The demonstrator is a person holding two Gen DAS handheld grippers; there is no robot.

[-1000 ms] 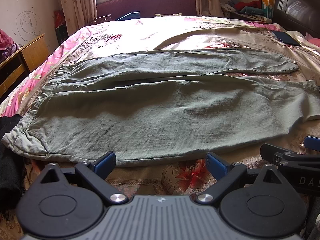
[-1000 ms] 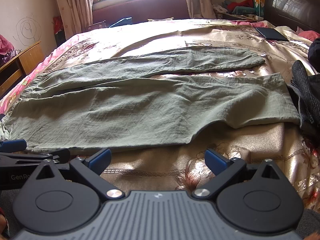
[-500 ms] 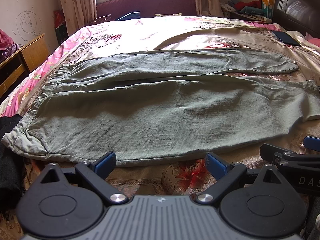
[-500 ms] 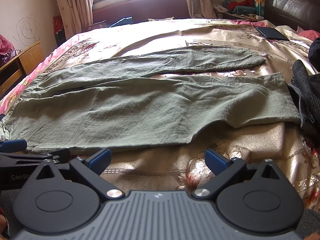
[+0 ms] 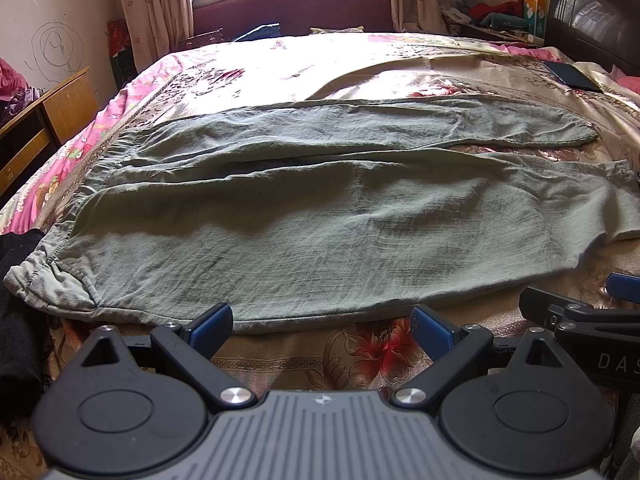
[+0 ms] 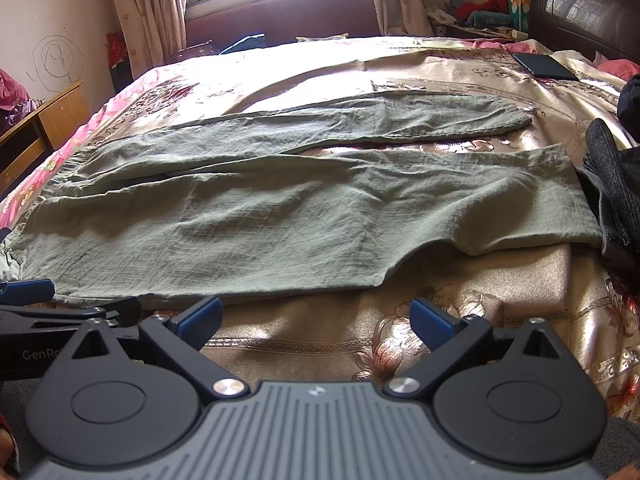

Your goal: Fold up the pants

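Observation:
Grey-green pants (image 5: pixel 320 216) lie flat across the bed, waistband at the left and both legs stretched to the right; they also show in the right wrist view (image 6: pixel 280 216). My left gripper (image 5: pixel 322 326) is open and empty, just short of the pants' near edge. My right gripper (image 6: pixel 316 318) is open and empty, over bare bedspread just short of the near leg's edge. The right gripper's side shows at the right edge of the left wrist view (image 5: pixel 580 312). The left gripper's side shows at the left edge of the right wrist view (image 6: pixel 60 312).
The floral bedspread (image 5: pixel 360 64) covers the bed. Dark clothing lies at the bed's left edge (image 5: pixel 16 320) and at the right by the leg cuffs (image 6: pixel 612 184). A dark tablet (image 6: pixel 544 66) lies far right. A wooden desk (image 5: pixel 44 120) stands at the left.

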